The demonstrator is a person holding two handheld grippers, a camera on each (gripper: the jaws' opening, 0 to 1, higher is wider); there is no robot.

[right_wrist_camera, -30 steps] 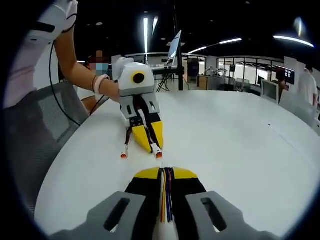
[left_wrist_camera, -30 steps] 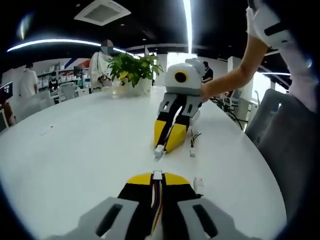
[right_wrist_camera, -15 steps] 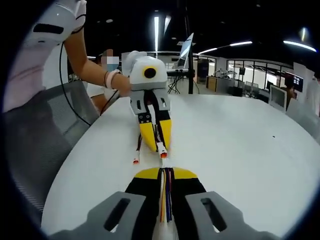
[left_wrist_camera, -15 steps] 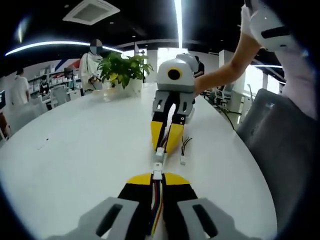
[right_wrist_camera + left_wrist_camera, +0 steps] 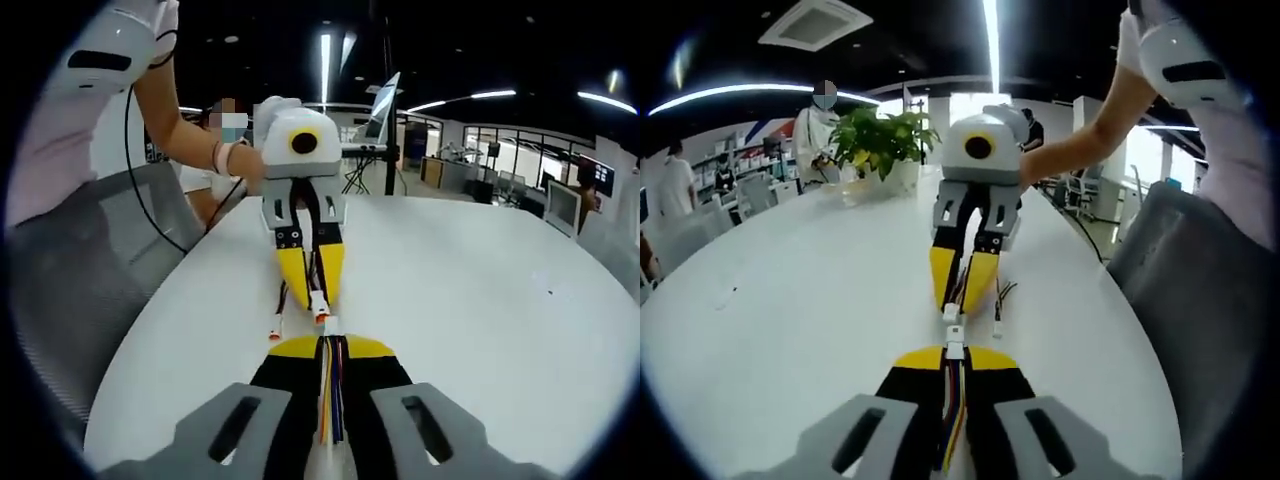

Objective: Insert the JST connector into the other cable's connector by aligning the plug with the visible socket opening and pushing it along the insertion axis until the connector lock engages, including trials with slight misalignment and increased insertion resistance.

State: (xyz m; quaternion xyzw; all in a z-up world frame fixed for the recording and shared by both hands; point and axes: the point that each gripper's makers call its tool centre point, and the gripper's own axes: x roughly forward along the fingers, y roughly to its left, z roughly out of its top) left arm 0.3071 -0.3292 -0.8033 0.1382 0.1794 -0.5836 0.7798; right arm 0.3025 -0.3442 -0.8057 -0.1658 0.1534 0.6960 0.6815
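**White tabletop, two grippers nose to nose over the connectors**

White and glossy, the round table (image 5: pixel 790 300) reflects the ceiling light strips. A potted plant (image 5: pixel 880 140) stands at its far side in the left gripper view, with people and desks behind it in an open office. A grey chair (image 5: pixel 1200 300) sits just off the table's edge on the person's side.

In the left gripper view, the left gripper (image 5: pixel 953 352) has its yellow-tipped jaws closed on a bundle of coloured wires (image 5: pixel 955 410), and a small white connector (image 5: pixel 955 350) sticks out from the tips. Facing it, the right gripper (image 5: pixel 962 290) is clamped on its own cable, whose white connector (image 5: pixel 951 315) sits at its tips. The two connectors touch or nearly touch end to end; whether they are mated cannot be told. A loose branch of cable with a second white plug (image 5: pixel 996 327) lies on the table just beside the right gripper's tips.

In the right gripper view, the right gripper (image 5: pixel 330 345) grips a multicoloured wire bundle (image 5: pixel 332 400), and the left gripper (image 5: pixel 312 285) meets it head-on, its connector (image 5: pixel 320 308) close against the tips. An orange-tipped spare plug (image 5: pixel 275 333) rests on the table beside them.

Beyond both grippers the tabletop lies open and bare; its edge curves near on the chair side.
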